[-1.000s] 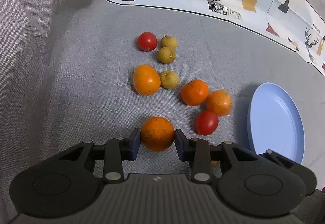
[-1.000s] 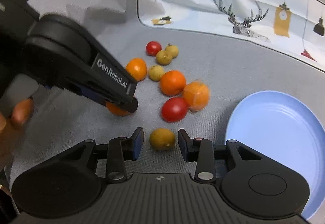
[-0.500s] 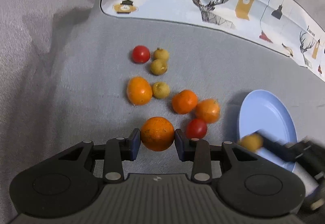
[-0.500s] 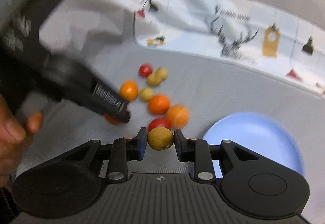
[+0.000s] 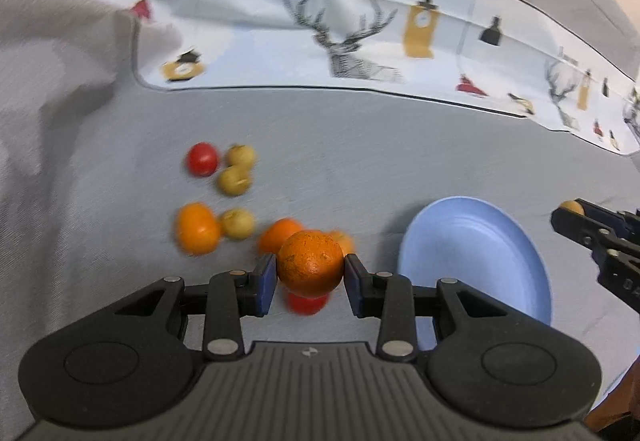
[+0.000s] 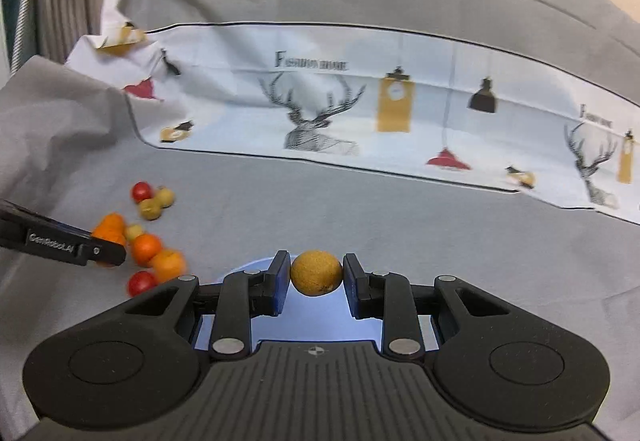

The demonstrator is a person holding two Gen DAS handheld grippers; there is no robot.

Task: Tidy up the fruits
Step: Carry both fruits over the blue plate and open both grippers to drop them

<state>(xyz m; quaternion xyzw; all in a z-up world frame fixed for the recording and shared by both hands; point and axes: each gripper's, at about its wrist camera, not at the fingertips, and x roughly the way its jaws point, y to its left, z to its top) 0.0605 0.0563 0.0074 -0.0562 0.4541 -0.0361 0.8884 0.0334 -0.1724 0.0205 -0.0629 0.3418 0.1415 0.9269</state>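
My left gripper (image 5: 310, 277) is shut on an orange (image 5: 311, 268) and holds it above the grey cloth, left of the blue plate (image 5: 472, 265). My right gripper (image 6: 316, 277) is shut on a small yellow-brown fruit (image 6: 316, 273) and holds it over the blue plate (image 6: 320, 325), which shows under its fingers. Several loose fruits lie on the cloth: oranges (image 5: 197, 229), red tomatoes (image 5: 202, 159) and small yellow fruits (image 5: 235, 181). The right gripper also shows at the right edge of the left wrist view (image 5: 568, 215).
A white printed cloth with deer and lamps (image 5: 348, 41) lies across the back of the grey cloth (image 5: 360, 145). The grey fabric rises in folds at the left (image 5: 48, 81). The left gripper's finger (image 6: 60, 243) shows at the left of the right wrist view.
Both grippers have lifted their fruits off the cloth. The right gripper moved right with the yellow-brown fruit to above the plate. The left gripper rose with the orange.
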